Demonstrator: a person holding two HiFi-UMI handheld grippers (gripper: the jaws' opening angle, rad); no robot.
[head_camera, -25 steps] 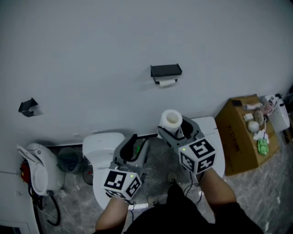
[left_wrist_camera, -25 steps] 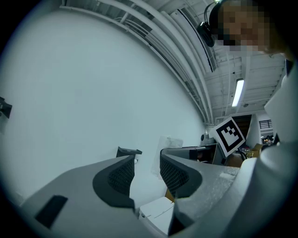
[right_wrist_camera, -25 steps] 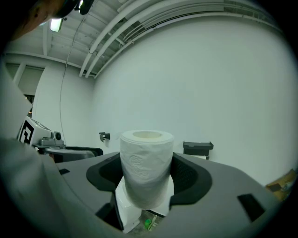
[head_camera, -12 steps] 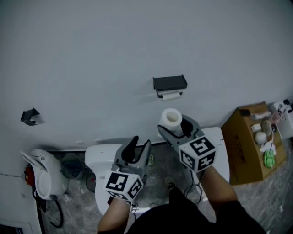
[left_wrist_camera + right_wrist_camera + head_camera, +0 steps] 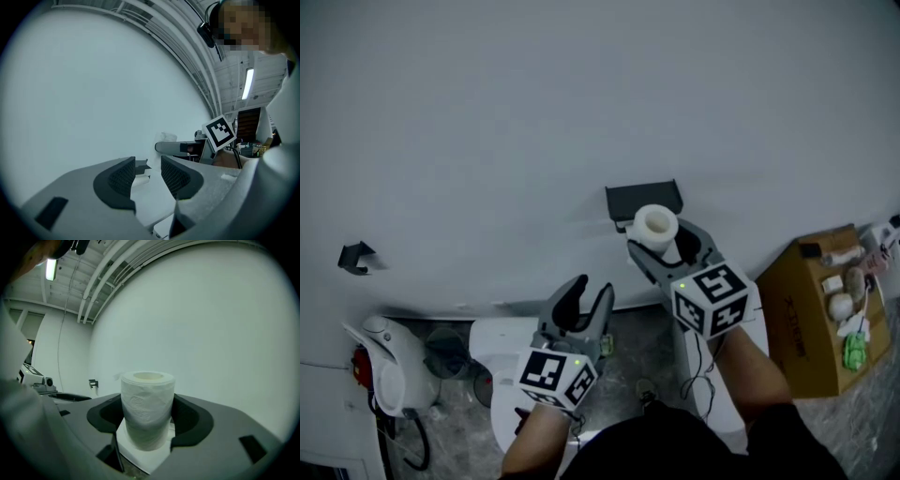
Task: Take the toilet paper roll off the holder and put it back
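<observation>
Gripping the toilet paper roll (image 5: 655,225) by its sides, the right gripper (image 5: 662,246) sits just right of centre in the head view. The roll stands upright, its hollow core facing up. The black holder (image 5: 643,198) on the wall lies directly beyond and above it, so close that the roll overlaps its lower edge. The left gripper (image 5: 588,296), jaws apart and empty, hangs lower left, farther from the holder. The roll looks white, soft, faintly embossed and fairly full. It probably needs tipping sideways to go on.
</observation>
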